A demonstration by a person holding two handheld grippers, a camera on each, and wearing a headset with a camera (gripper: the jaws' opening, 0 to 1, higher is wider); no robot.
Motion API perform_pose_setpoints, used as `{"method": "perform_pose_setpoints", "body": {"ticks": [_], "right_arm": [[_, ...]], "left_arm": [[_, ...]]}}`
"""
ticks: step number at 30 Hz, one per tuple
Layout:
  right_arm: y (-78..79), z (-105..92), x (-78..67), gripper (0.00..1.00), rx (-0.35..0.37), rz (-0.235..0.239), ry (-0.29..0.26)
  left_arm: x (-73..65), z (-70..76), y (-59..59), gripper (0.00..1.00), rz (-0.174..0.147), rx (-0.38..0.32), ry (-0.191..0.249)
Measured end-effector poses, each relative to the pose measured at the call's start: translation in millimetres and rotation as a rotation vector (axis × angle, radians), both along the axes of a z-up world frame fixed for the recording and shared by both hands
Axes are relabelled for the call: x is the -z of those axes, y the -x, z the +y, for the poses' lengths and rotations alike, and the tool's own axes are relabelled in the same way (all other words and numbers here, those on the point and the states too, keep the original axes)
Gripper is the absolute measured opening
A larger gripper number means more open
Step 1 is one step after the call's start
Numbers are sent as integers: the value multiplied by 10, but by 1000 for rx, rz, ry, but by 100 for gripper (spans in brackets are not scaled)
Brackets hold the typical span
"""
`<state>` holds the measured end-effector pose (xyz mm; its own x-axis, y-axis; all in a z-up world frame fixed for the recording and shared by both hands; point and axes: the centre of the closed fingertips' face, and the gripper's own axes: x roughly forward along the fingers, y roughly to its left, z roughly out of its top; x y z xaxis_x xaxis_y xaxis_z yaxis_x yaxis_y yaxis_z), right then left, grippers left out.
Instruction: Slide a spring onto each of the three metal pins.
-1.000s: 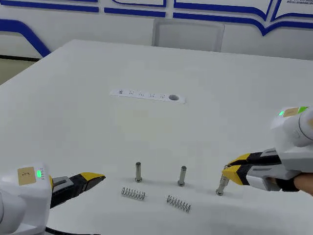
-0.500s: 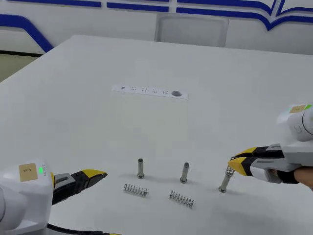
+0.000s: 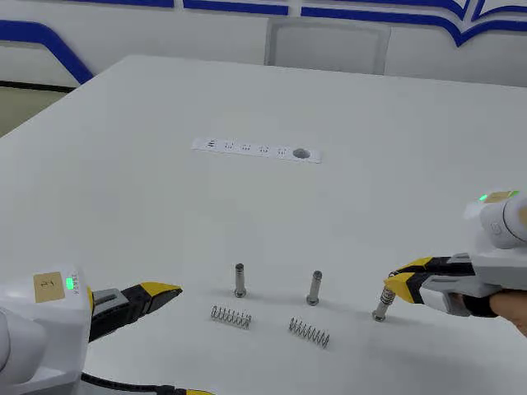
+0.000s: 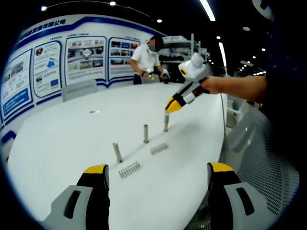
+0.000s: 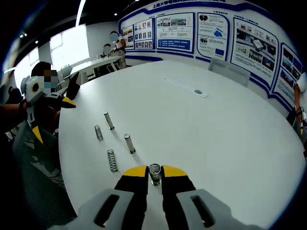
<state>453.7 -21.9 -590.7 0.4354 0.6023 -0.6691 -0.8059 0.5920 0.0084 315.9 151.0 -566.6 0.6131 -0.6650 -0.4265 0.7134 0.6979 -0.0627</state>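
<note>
Right gripper (image 5: 154, 171) lower, spring (image 5: 154, 168) between fingers (image 5: 135, 173)

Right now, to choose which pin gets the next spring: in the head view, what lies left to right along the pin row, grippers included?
left gripper, open → left pin, bare → middle pin, bare → right pin, with a spring on its top → right gripper, shut on that spring.

The left tongs (image 3: 169, 290) and the right tongs (image 3: 394, 281) had white plastic bodies, black jaws and yellow tips. A small green light (image 3: 72, 285) glowed on each body, and the left one carried a tan label (image 3: 49, 287). A black cable (image 3: 123, 385) trailed beneath it. The person wore a dark sleeve (image 4: 283, 72).
</note>
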Motion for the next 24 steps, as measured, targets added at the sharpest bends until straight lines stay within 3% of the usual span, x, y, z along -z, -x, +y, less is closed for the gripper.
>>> {"method": "perform_pose_setpoints", "body": {"ticks": [16,24], "right_arm": [[-20,-18,267,12,7,19,38],[-2,-39,311,12,11,27,47]], "left_arm": [[-8,0,-4,86,-2,-1,-1],[-6,-5,-5,86,-1,2,-2]]}}
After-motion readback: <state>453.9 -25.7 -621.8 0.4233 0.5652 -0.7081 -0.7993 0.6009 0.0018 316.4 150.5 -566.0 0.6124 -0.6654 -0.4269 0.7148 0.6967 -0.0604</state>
